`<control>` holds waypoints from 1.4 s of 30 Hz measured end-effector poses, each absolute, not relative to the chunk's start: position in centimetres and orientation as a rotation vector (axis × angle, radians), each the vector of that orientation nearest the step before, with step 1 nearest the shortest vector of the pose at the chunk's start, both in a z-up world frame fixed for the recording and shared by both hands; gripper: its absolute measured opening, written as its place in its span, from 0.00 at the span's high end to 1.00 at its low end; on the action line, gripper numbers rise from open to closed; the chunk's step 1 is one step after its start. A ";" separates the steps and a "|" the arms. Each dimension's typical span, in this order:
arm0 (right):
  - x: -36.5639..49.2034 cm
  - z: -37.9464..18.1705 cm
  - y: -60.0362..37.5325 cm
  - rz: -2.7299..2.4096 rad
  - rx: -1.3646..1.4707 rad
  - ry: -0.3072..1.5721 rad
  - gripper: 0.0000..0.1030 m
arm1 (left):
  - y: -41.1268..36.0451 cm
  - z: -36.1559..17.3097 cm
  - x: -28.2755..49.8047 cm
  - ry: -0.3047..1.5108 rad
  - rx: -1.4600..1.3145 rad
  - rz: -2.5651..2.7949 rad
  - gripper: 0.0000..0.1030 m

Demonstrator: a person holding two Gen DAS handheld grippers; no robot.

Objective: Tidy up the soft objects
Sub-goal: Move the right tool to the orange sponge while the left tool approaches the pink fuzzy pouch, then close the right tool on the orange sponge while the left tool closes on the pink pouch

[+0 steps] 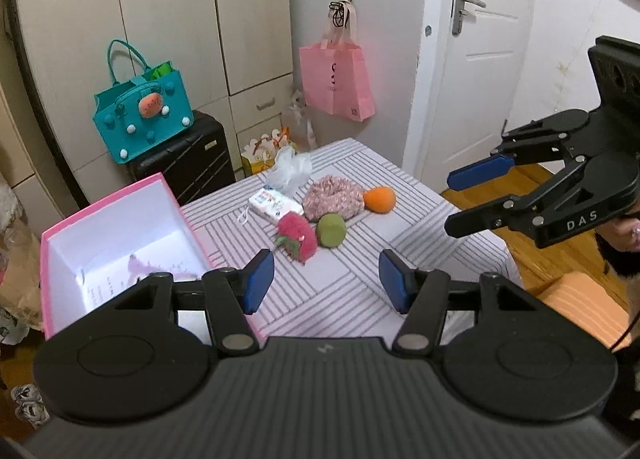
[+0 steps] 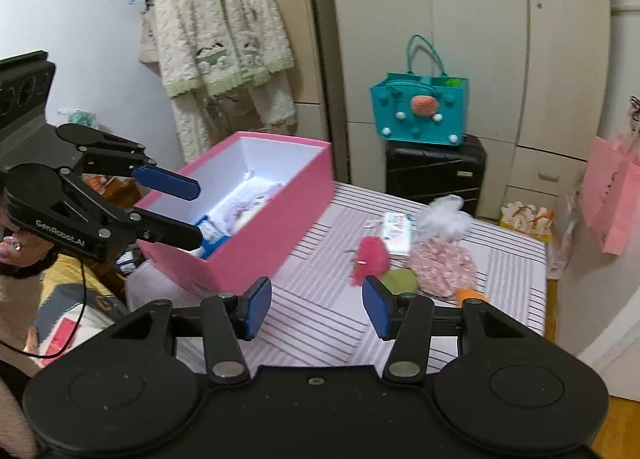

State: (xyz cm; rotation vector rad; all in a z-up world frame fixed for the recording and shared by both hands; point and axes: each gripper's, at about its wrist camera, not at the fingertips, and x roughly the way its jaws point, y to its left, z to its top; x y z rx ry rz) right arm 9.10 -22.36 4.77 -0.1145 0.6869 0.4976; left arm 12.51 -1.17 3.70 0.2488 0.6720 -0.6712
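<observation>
Soft things lie in a cluster on the striped table (image 1: 340, 291): a red plush strawberry (image 1: 298, 237), a green plush ball (image 1: 331, 230), an orange plush ball (image 1: 380, 199), a pink floral fabric bundle (image 1: 334, 197), a tissue pack (image 1: 274, 207) and a white mesh puff (image 1: 289, 169). An open pink box (image 1: 112, 243) stands at the table's left. My left gripper (image 1: 326, 283) is open and empty, above the table short of the strawberry. My right gripper (image 2: 316, 309) is open and empty, near the green ball (image 2: 400, 281); it shows at the right of the left wrist view (image 1: 452, 201).
The pink box (image 2: 256, 235) holds a paper sheet and a small blue-white pack. A teal bag (image 1: 142, 111) sits on a black suitcase (image 1: 188, 157) behind the table. A pink paper bag (image 1: 336, 75) hangs by the white door (image 1: 476, 59). Wardrobes line the back wall.
</observation>
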 end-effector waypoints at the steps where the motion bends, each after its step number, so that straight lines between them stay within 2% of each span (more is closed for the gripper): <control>1: 9.3 4.5 -22.8 0.487 -0.114 0.686 0.43 | -1.5 3.4 12.7 0.669 0.246 -0.671 0.45; 18: 15.3 -2.6 -29.3 0.349 -0.104 0.652 0.38 | -8.2 -2.6 17.9 0.724 0.137 -0.521 0.45; 32: 19.5 -9.5 -31.1 0.248 -0.179 0.588 0.35 | -9.5 -8.6 22.4 0.740 -0.023 -0.331 0.48; 42: 20.6 -11.1 -31.7 0.268 -0.159 0.597 0.35 | -9.9 -11.0 23.9 0.722 -0.052 -0.270 0.48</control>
